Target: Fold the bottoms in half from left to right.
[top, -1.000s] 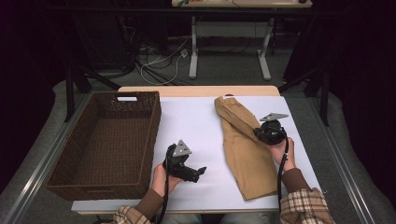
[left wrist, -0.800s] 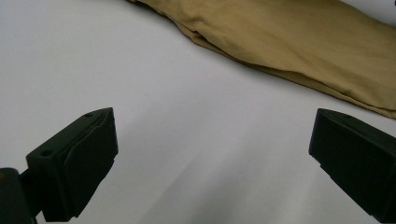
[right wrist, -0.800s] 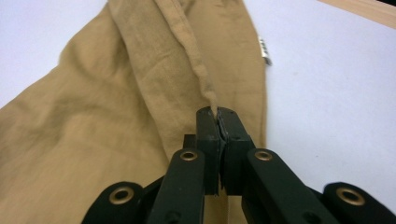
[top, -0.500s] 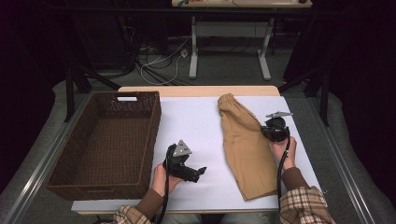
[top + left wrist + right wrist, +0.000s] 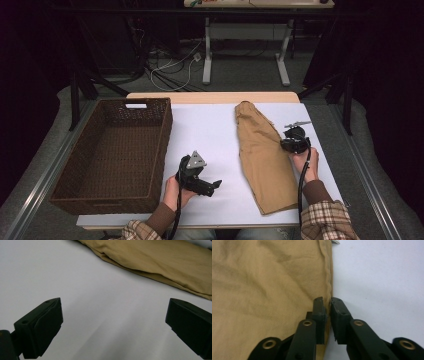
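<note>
I take the white table top (image 5: pixel 210 135) as my landmark: it is the largest thing here, with a wooden strip showing along its far edge. On its left side I have one brown wicker basket (image 5: pixel 112 150), whose near-left corner reaches past the table's front-left edge. Right of the middle lies one tan garment (image 5: pixel 262 155), folded long, running from near the far edge down almost to the front edge. Between basket and garment the white surface is bare, a wide lane where my left gripper (image 5: pixel 212 184) sits near the front edge; in the left gripper view (image 5: pixel 113 322) its jaws stand wide apart with nothing between them, the garment's (image 5: pixel 160 260) hem lying ahead. My right gripper (image 5: pixel 286 145) is at the garment's right edge, with a narrow strip of table beyond it; in the right gripper view (image 5: pixel 328 305) its jaws have just been opening a little, a narrow gap with the garment's (image 5: pixel 267 290) seamed edge between the pads.
</note>
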`<state>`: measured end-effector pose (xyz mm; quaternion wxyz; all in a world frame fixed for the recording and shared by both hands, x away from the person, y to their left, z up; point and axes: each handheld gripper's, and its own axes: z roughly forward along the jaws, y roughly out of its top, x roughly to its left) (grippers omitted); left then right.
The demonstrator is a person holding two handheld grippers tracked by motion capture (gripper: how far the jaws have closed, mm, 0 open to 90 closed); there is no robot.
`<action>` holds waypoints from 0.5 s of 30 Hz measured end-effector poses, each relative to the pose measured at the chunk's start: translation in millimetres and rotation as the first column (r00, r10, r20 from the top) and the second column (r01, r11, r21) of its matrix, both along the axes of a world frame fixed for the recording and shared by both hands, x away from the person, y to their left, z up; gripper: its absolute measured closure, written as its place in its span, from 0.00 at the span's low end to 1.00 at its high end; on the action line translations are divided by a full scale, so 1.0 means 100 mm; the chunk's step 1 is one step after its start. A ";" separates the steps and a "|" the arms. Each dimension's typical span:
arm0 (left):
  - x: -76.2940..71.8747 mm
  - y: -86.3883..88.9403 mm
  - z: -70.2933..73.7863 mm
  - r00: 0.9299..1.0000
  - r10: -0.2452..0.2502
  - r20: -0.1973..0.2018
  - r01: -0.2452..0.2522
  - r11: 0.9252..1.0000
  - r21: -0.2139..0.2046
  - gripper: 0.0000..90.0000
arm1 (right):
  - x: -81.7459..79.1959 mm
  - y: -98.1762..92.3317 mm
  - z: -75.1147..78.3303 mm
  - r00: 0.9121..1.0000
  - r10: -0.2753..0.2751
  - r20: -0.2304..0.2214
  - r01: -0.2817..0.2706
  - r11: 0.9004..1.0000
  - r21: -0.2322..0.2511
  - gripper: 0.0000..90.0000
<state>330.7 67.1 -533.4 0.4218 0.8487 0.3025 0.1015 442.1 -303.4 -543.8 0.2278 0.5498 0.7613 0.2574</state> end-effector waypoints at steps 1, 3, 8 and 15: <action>0.00 0.00 0.00 1.000 0.000 0.000 0.000 1.000 0.000 0.01 | 0.00 0.00 0.00 1.000 0.000 -0.002 0.000 1.000 0.000 0.86; 0.00 0.00 0.00 1.000 -0.002 0.002 0.002 1.000 0.003 0.01 | -0.03 -0.02 0.02 1.000 -0.002 0.001 0.002 1.000 0.004 0.81; 0.00 0.00 0.00 1.000 0.000 0.000 0.000 1.000 0.000 0.01 | -0.11 -0.03 0.10 0.999 0.031 0.022 -0.032 0.999 0.024 0.63; -0.01 0.00 0.00 1.000 -0.003 0.006 0.003 1.000 -0.001 0.01 | -0.25 -0.02 0.17 0.993 0.108 0.039 -0.109 0.993 0.052 0.45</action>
